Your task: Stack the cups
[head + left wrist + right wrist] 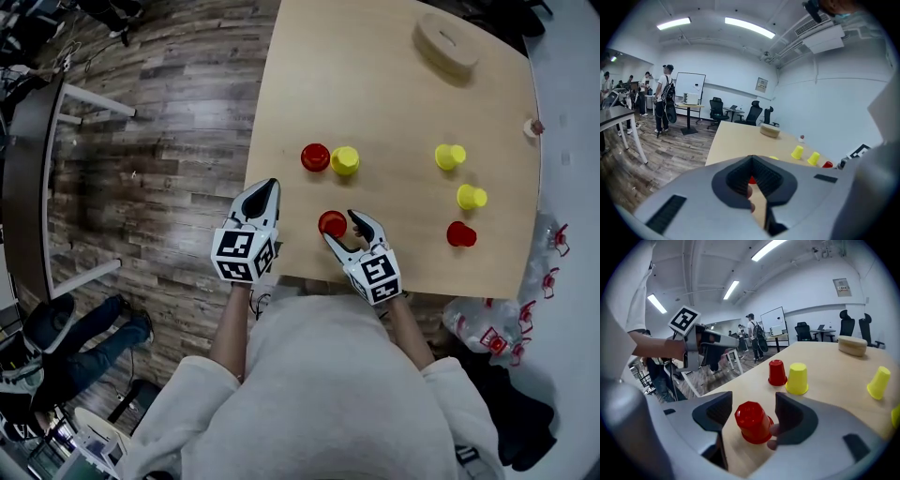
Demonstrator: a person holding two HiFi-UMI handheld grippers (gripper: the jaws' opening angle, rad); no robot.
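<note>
You are holding the right claw (343, 232) wide open around a red cup (752, 422). The cup is standing upside down on the light wooden surface (375, 89), near the edge closest to you. In the right gripper view it is sitting between the two pads, closer to the pad on that view's right, with a clear gap to the other pad, so the claw is not squeezing it. Your left claw (270, 187) is waiting over the near left edge of the surface, well to the side of that cup, with its jaws closed together on nothing. Farther from you, a second red cup (315, 157) and a yellow cup (344, 160) are standing upside down just beside each other. Over on the right side of the surface, another yellow cup (450, 157), a third yellow cup (472, 197) and a third red cup (460, 234) are sitting apart from one another in a loose column. Each cup is standing on its own. A wooden oval block (446, 42) is lying near the far edge.
</note>
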